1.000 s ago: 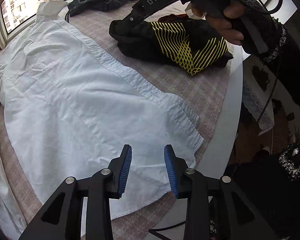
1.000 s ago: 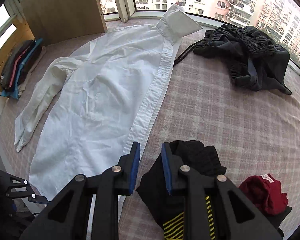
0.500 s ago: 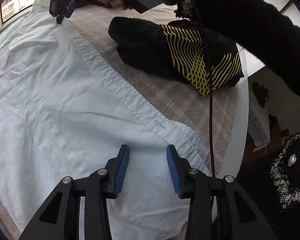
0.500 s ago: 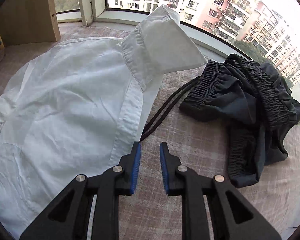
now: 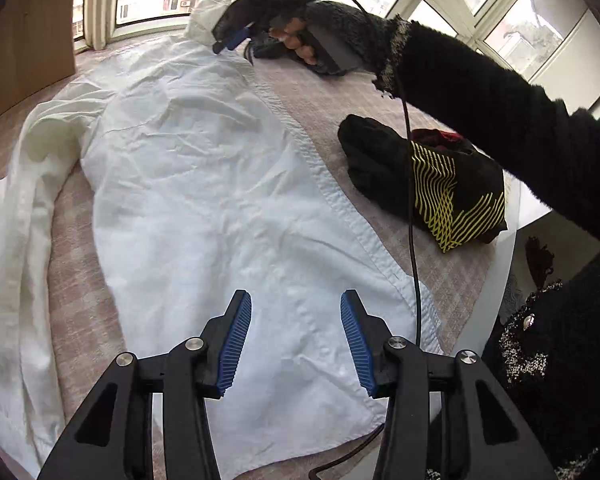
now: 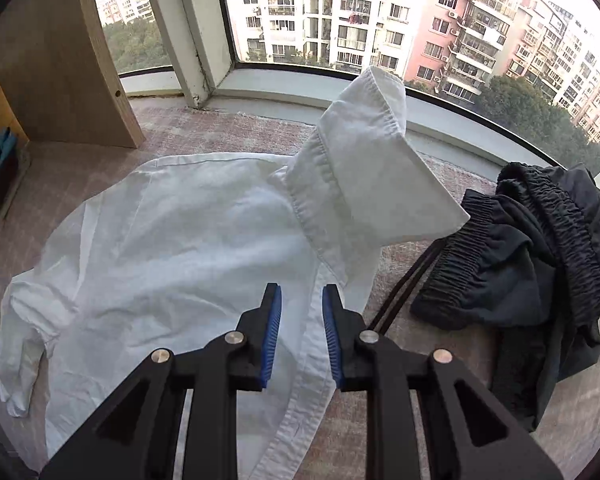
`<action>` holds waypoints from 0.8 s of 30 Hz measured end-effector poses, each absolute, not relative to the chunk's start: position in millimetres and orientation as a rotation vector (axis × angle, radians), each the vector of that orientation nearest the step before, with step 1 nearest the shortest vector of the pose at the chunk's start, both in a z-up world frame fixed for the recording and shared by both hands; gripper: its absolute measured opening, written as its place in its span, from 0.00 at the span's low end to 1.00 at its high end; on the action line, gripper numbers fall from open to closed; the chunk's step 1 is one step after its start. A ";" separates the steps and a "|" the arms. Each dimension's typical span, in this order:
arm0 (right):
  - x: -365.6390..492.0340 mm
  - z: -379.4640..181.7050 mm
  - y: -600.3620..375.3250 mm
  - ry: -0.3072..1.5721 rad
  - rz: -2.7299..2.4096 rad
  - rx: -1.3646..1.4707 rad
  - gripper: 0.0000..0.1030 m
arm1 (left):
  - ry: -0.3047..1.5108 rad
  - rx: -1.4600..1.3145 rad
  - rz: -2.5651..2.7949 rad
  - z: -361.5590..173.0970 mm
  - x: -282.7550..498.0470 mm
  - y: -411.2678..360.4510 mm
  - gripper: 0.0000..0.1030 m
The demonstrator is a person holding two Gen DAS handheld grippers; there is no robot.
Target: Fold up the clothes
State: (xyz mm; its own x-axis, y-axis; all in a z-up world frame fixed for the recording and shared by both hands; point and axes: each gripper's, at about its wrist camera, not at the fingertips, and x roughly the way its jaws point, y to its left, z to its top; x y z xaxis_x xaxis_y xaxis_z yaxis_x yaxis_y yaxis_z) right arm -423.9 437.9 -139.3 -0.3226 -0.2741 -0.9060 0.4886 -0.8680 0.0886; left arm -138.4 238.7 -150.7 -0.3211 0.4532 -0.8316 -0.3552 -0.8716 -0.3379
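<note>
No writing legible. White shirt (image 5: 204,208) is spread flat on checked counter (image 5: 452,276). Left claw (image 5: 296,340) is held open over hem; right claw (image 6: 299,326) open above placket. Black-yellow garment (image 5: 428,184) and dark shorts (image 6: 540,256) lie right.

High-rise home: clothes-strewn checked bedcover (image 6: 440,360); bay window (image 6: 340,20) facing apartment blocks (image 6: 460,32)

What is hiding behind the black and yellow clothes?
A bit of red cloth peeks out behind the black and yellow garment. The rest of it is covered by that garment and the person's sleeve, so what it is can't be told.
</note>
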 end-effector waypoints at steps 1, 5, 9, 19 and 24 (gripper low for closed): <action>-408.3 -129.2 436.7 0.244 -2.186 1.436 0.22 | -0.167 -1.454 2.277 -147.3 -131.9 210.9 0.45; -334.4 -113.9 401.0 0.298 -2.067 1.370 0.31 | -0.321 -1.595 2.516 -151.6 -100.0 96.2 0.47; -284.4 -113.8 355.6 0.282 -1.898 1.410 0.32 | -0.404 -1.720 2.618 -172.7 -83.2 12.1 0.48; -187.1 -121.4 263.1 0.423 -1.742 1.381 0.34 | -0.196 -1.813 2.502 -209.3 -114.1 -25.9 0.50; -178.7 -134.9 246.9 0.342 -1.734 1.450 0.34 | -0.126 -1.787 2.465 -219.0 -121.5 -21.1 0.47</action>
